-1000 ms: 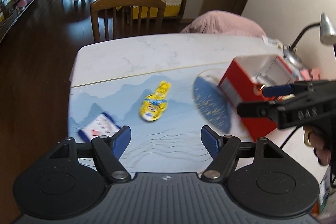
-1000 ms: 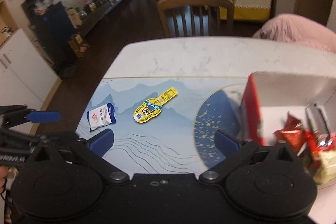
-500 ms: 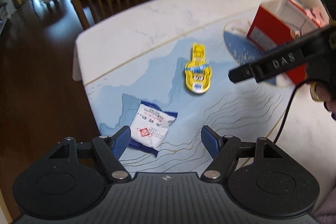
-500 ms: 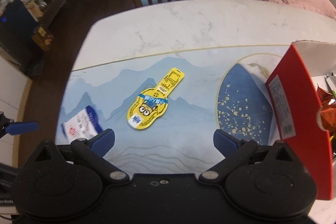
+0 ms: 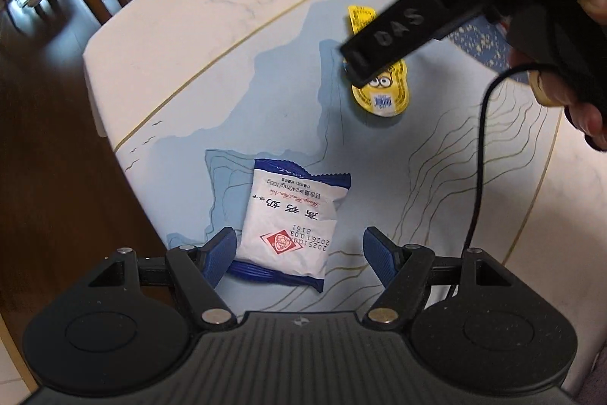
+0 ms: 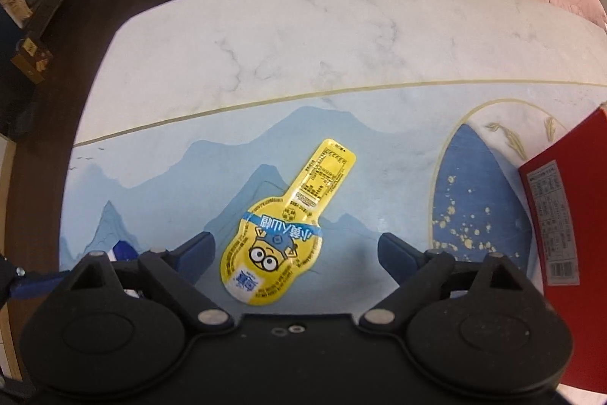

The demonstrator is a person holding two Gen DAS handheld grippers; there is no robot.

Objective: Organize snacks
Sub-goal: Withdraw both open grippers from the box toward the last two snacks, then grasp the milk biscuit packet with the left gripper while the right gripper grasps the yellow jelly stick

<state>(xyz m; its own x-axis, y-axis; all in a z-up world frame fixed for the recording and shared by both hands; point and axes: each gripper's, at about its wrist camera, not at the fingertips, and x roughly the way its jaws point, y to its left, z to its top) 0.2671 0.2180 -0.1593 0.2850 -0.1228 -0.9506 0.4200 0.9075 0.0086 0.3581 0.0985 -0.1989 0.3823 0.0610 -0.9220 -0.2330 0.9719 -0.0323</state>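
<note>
On the mat, two snacks are left: white packet (image 5: 290,221) between the wide-open left gripper (image 5: 299,249), yellow pouch (image 6: 282,240) between the equally wide right gripper (image 6: 296,249). Neither is gripped (red box (image 6: 561,211) waits far right).

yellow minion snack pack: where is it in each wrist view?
Left wrist: yellow minion pack sits upper right of centre, its top half hidden behind the right tongs' black body.
Right wrist: same pack lies low in the centre, in full view, between the open tongs.
Shared landmark: the gold curved line on the mat.
</note>
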